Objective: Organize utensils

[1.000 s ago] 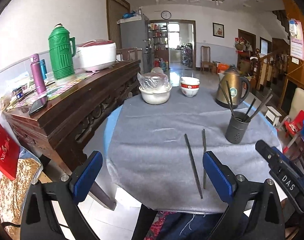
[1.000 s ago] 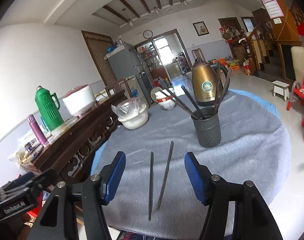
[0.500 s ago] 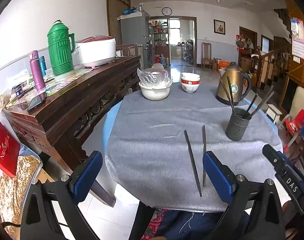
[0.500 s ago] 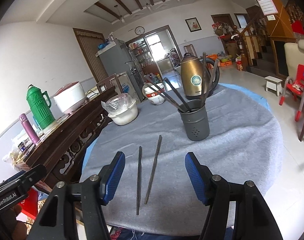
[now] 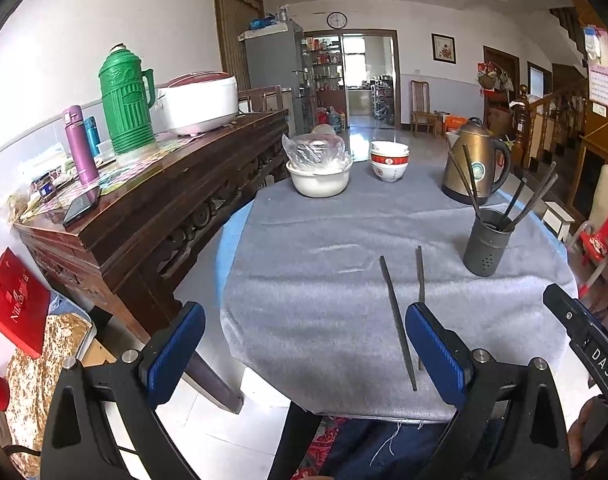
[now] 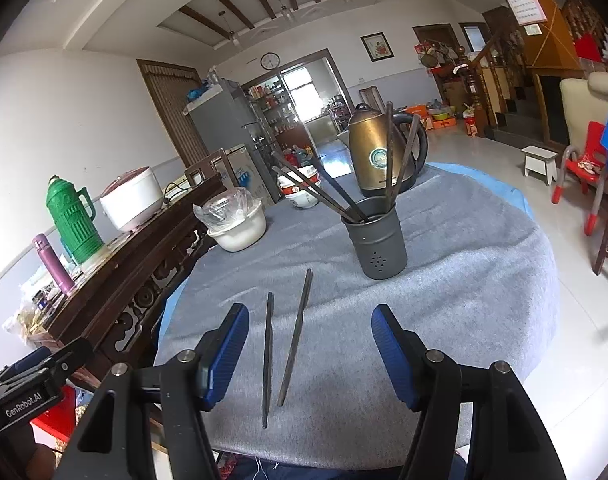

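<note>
Chopsticks: two dark ones lie loose on the grey cloth, just on the near side of the dark holder cup (image 6: 377,242), one (image 6: 268,356) to its left and one (image 6: 296,336) slightly closer to it, their far tips spread a little and neither touching the cup. Several more chopsticks (image 6: 331,196) already stand in the holder cup, leaning against its rim, which suggests the loose pair belongs there too and most of the sorting is done

The right gripper (image 6: 309,354) hangs above the near ends of the loose pair with its blue pads spread wide and nothing between them; both sticks fall inside the gap, likely lined up this way so a descent could take one by its end. The left gripper (image 5: 304,354) is likewise wide open and empty, set off to the left of the holder cup, with one chopstick (image 5: 397,320) just inside its right pad

Behind the holder cup stand a brass kettle (image 6: 377,152), a stack of bowls (image 6: 300,192) and a covered white bowl (image 6: 236,220), all well clear
</note>
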Action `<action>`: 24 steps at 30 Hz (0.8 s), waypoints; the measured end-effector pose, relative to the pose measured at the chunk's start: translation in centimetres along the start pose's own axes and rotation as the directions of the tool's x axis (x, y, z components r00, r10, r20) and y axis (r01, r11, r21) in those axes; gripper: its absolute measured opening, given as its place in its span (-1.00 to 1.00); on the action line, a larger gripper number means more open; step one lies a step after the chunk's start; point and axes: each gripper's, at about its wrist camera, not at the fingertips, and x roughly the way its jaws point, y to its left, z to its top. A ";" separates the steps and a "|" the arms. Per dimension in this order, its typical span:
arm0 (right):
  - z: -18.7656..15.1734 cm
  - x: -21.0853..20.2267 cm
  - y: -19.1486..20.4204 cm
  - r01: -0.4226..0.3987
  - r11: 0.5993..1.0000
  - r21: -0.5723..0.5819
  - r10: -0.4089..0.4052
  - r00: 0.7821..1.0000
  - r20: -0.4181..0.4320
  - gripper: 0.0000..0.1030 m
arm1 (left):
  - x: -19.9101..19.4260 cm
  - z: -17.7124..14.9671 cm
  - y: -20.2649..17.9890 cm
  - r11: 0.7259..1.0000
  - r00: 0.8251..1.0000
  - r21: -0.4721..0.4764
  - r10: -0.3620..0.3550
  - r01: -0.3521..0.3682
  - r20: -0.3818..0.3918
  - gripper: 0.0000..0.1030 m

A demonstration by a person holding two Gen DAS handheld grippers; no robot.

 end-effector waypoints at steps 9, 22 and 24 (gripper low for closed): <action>-0.2 0.0 0.1 0.000 1.000 -0.008 0.000 1.000 -0.003 0.31 | 0.4 -0.2 0.2 1.000 1.000 -0.008 -0.002 0.002 -0.015 0.94; -0.4 0.0 0.2 -0.005 1.000 -0.018 0.005 1.000 -0.010 0.31 | 0.4 -0.4 -0.1 1.000 1.000 0.010 -0.003 0.003 -0.015 0.94; -0.5 0.0 0.3 -0.006 1.000 -0.021 0.005 1.000 -0.012 0.31 | 0.4 -0.5 -0.2 1.000 1.000 0.010 -0.004 0.004 -0.015 0.94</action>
